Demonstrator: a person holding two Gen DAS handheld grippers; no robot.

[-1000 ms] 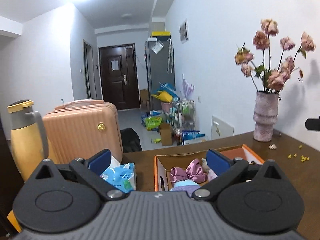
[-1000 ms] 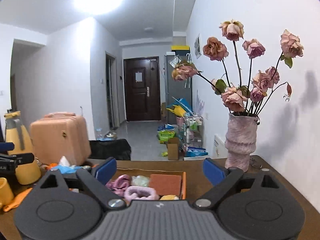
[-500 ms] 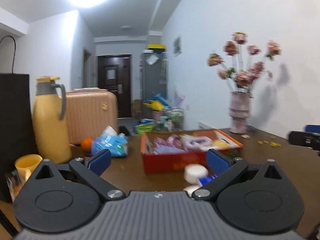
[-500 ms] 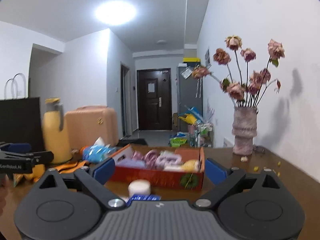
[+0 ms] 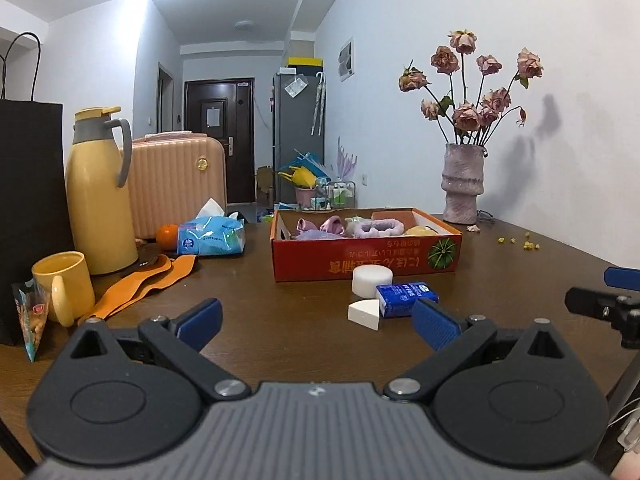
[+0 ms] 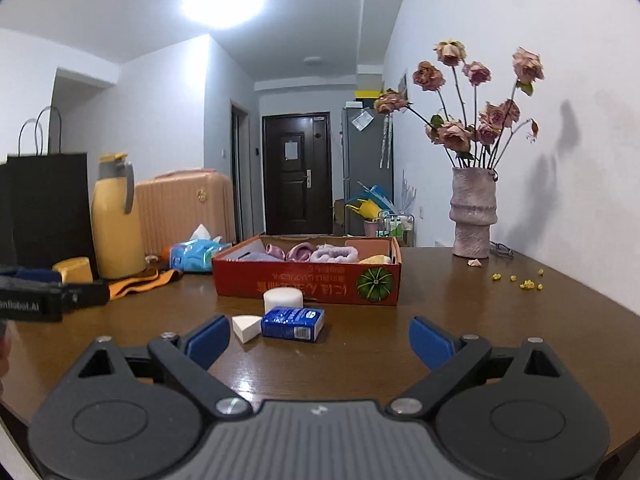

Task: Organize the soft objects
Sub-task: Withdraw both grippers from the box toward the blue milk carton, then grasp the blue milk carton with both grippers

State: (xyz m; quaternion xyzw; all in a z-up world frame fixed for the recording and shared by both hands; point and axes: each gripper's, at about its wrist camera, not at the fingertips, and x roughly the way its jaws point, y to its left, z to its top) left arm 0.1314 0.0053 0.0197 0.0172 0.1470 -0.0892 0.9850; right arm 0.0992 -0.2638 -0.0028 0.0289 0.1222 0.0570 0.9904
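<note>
A red cardboard box (image 5: 366, 258) (image 6: 308, 280) on the brown table holds pink, purple and yellow soft items (image 5: 376, 227) (image 6: 334, 254). In front of it lie a round white sponge (image 5: 372, 279) (image 6: 283, 299), a white wedge sponge (image 5: 365, 313) (image 6: 247, 327) and a blue tissue pack (image 5: 405, 298) (image 6: 293, 323). My left gripper (image 5: 316, 322) is open and empty, short of these three items. My right gripper (image 6: 319, 342) is open too, just behind the tissue pack. Each gripper shows at the edge of the other's view.
On the left stand a yellow thermos (image 5: 100, 192), a yellow mug (image 5: 62, 286), a black paper bag (image 5: 28, 208), a peach suitcase (image 5: 176, 184), an orange (image 5: 167, 236) and a blue wipes pack (image 5: 212, 236). A vase of dried roses (image 5: 463, 184) stands at the back right.
Both grippers have pulled back from over the box and dropped low toward the table's near side. The sponges and tissue pack have come into view in front of the box.
</note>
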